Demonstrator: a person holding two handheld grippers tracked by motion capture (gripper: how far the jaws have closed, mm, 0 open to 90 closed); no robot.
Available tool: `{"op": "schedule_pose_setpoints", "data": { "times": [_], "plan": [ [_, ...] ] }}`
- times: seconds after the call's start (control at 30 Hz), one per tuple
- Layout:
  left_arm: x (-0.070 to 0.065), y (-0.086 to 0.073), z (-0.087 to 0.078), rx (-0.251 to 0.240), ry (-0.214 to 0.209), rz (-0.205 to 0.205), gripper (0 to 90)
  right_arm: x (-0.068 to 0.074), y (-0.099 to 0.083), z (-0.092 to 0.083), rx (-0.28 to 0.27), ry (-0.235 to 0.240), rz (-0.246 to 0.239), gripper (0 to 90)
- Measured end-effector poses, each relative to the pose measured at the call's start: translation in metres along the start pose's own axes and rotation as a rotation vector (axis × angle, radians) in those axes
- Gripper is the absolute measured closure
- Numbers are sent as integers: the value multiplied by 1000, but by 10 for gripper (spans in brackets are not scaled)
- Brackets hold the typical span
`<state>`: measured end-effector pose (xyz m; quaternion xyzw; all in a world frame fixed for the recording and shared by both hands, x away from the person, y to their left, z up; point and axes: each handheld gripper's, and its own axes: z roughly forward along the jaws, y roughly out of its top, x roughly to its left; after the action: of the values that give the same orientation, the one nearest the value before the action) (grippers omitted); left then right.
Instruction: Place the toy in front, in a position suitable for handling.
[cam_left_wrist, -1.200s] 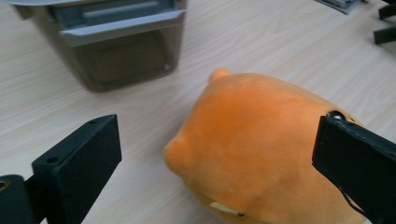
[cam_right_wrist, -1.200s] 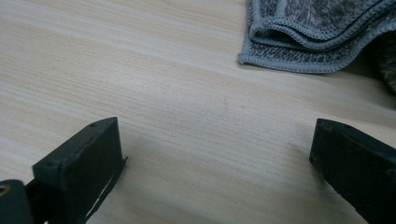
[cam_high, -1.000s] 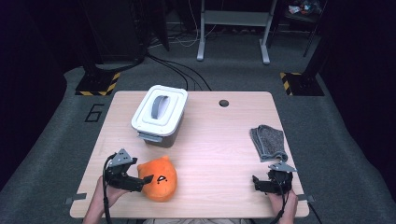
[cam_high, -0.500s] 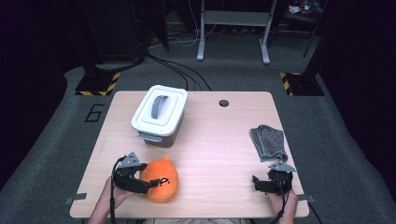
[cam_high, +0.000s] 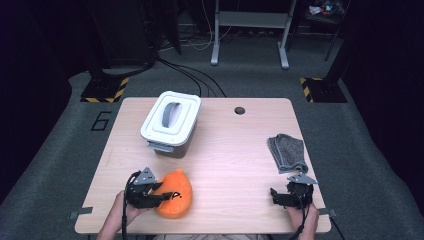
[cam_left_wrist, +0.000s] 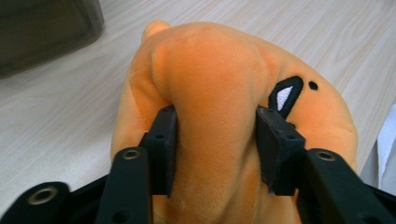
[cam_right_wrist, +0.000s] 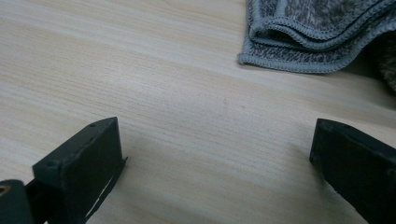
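The soft orange plush toy (cam_high: 173, 193), lying at the table's near left edge, is now pinched by the left gripper (cam_left_wrist: 215, 140), whose jaws have just been closing onto it, so a lift looks ready, while the right gripper (cam_right_wrist: 217, 154) rests wide open near the folded grey cloth (cam_high: 287, 151).

The orange toy (cam_left_wrist: 219, 93) is soft, fuzzy plush. The desk (cam_right_wrist: 163, 84) looks like matt pale woodgrain, and the grey cloth (cam_right_wrist: 317, 32) is nubby terry.
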<state>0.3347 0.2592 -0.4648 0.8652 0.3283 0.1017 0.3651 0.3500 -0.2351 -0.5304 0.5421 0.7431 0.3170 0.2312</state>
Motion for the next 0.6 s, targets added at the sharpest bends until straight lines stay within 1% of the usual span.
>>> {"op": "schedule_pose_setpoints", "data": {
  "times": [0.07,0.1,0.17,0.2,0.23,0.3,0.43,0.47,0.53,0.57,0.6],
  "plan": [
    [-1,0,0,-2,6,-1,584,0,0,0,0,0,1,15],
    [-3,-1,1,-14,19,-9,598,0,0,0,0,0,1,15],
    [-5,-3,0,-28,28,-10,627,0,0,0,0,0,1,15],
    [-7,-4,1,-53,42,-15,635,0,0,0,0,0,0,15],
    [-9,-5,0,-59,49,-13,644,0,0,0,0,0,1,16],
    [-10,-7,-2,-81,42,-21,659,0,0,0,0,0,0,16],
    [-14,-7,-6,-111,46,-17,691,0,0,0,0,0,0,16],
    [-15,-7,-6,-124,52,-17,696,0,0,0,0,0,0,16],
    [-17,-6,-8,-127,41,-10,702,0,0,0,0,0,0,16],
    [-18,-5,-9,-129,35,-14,705,0,0,0,0,0,0,16],
    [-18,-4,-10,-134,38,-10,708,0,0,0,0,0,0,16]
  ]
}}
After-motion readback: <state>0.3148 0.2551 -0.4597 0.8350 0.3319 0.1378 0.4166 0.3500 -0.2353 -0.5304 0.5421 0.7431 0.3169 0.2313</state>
